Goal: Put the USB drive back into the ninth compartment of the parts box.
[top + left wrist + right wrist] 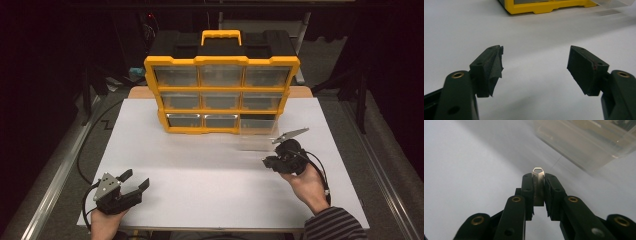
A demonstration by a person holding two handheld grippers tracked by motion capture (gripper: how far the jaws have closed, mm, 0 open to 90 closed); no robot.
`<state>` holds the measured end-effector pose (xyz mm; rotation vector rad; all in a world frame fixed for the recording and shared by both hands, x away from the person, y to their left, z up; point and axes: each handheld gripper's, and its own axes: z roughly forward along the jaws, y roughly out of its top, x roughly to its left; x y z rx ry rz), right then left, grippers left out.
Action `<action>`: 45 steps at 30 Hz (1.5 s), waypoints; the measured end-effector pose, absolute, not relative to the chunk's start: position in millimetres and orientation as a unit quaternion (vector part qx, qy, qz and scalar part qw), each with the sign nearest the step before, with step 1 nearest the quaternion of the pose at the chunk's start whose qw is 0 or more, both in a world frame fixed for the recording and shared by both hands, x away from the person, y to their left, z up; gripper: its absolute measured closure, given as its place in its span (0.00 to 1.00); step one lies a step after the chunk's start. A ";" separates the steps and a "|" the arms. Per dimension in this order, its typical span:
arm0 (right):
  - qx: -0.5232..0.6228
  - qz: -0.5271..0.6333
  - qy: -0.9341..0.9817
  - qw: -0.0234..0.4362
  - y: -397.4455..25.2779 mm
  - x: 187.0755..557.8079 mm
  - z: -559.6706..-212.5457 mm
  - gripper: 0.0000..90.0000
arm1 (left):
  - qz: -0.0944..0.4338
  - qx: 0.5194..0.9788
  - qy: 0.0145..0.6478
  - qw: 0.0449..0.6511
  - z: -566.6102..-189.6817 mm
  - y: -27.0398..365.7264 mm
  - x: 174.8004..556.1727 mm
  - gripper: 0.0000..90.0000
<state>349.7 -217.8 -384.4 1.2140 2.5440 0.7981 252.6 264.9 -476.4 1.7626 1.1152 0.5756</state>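
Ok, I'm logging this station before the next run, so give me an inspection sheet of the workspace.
Surface: white table, bare around the grippers.
Job's things: yellow drawer organizer upright at the far side; its bottom right slot is open, and a clear drawer stands pulled out in front of it. Small metal piece is clamped upright in the right gripper.
Clutter: nothing seen.
Grippers: left gripper open, empty, at the near left; right gripper shut on the metal piece, just short of the clear drawer.
Cables: black cable loops off the table's left edge; another runs along the right hand.
Surroundings: dark, with metal framing beside the table.
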 end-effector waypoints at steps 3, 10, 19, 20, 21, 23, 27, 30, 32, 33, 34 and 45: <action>0.411 0.275 0.862 0.108 -219.8 349.7 -378.4 0.88 | 0.236 0.720 0.454 0.469 -476.3 264.5 252.4 0.32; 0.412 0.282 0.859 0.111 -224.5 351.7 -366.8 0.88 | 0.235 0.721 0.454 0.468 -476.4 264.5 252.8 0.32; 0.413 0.285 0.857 0.112 -225.4 355.3 -355.4 0.88 | 0.235 0.719 0.455 0.469 -476.5 264.8 252.3 0.32; 0.415 0.286 0.856 0.112 -225.0 355.7 -354.1 0.89 | 0.234 0.719 0.456 0.469 -476.5 265.1 252.5 0.32; 0.413 0.285 0.857 0.113 -224.8 356.1 -352.6 0.88 | 0.234 0.720 0.456 0.469 -476.4 265.3 252.5 0.32; 0.413 0.286 0.857 0.114 -224.0 357.1 -349.8 0.88 | 0.235 0.718 0.456 0.469 -476.5 265.2 252.3 0.32; 0.414 0.285 0.856 0.118 -224.0 360.7 -344.3 0.88 | 0.235 0.719 0.456 0.469 -476.4 265.3 252.3 0.32; 0.415 0.285 0.856 0.120 -224.1 363.0 -341.1 0.88 | 0.234 0.720 0.455 0.469 -476.3 265.4 252.3 0.32; 0.418 0.284 0.854 0.121 -223.6 364.6 -339.4 0.88 | 0.235 0.719 0.455 0.469 -476.4 265.2 252.4 0.32; 0.415 0.283 0.856 0.122 -223.8 365.6 -338.6 0.89 | 0.235 0.719 0.455 0.469 -476.5 265.1 252.5 0.32; 0.416 0.282 0.856 0.123 -223.5 366.6 -337.8 0.89 | 0.235 0.719 0.455 0.469 -476.4 265.1 252.5 0.32; 0.426 0.283 0.849 0.132 -223.0 380.6 -330.4 0.88 | 0.235 0.720 0.455 0.468 -476.1 265.8 252.2 0.32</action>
